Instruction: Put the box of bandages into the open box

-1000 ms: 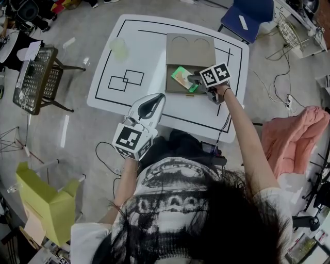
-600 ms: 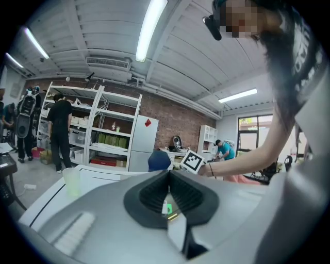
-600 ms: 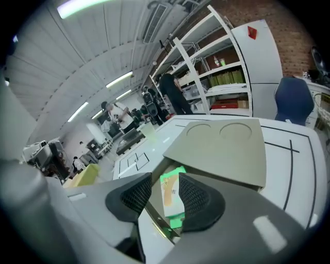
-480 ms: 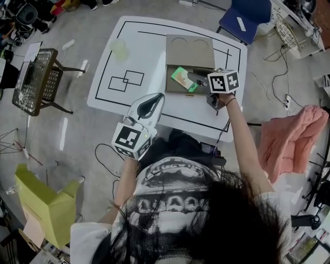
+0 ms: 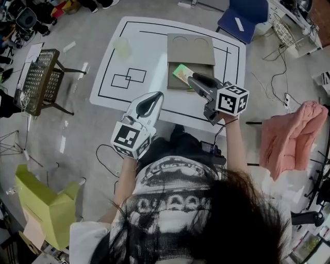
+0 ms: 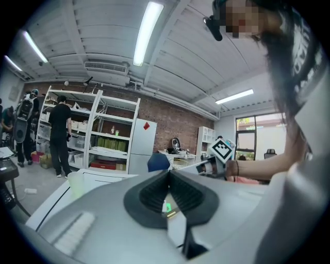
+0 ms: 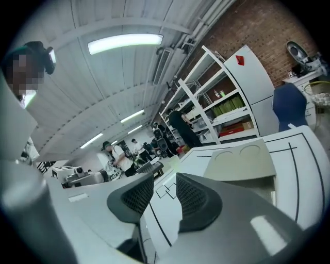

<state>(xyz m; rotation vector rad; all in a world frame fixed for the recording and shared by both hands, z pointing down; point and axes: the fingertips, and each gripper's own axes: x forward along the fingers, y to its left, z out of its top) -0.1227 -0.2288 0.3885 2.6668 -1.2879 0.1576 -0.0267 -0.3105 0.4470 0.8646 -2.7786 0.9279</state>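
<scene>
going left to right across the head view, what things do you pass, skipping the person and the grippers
wire mesh chair → pale cup → open box → pink cloth

Head view: the near end of the box of bandages (image 5: 180,73) is covered by the right gripper (image 5: 193,80), and the print on its lid is too small to read. The front wall of the open box (image 5: 190,49) is partly behind that gripper. The near edge of the table (image 5: 154,46) is broken by the left gripper (image 5: 157,97). The blue chair (image 5: 246,15) is cut by the top edge.

Left gripper view: only a green sliver (image 6: 167,208) shows past the jaws (cannot tell what it is).

Right gripper view: the open box's interior is hidden behind the gripper's own body.
</scene>
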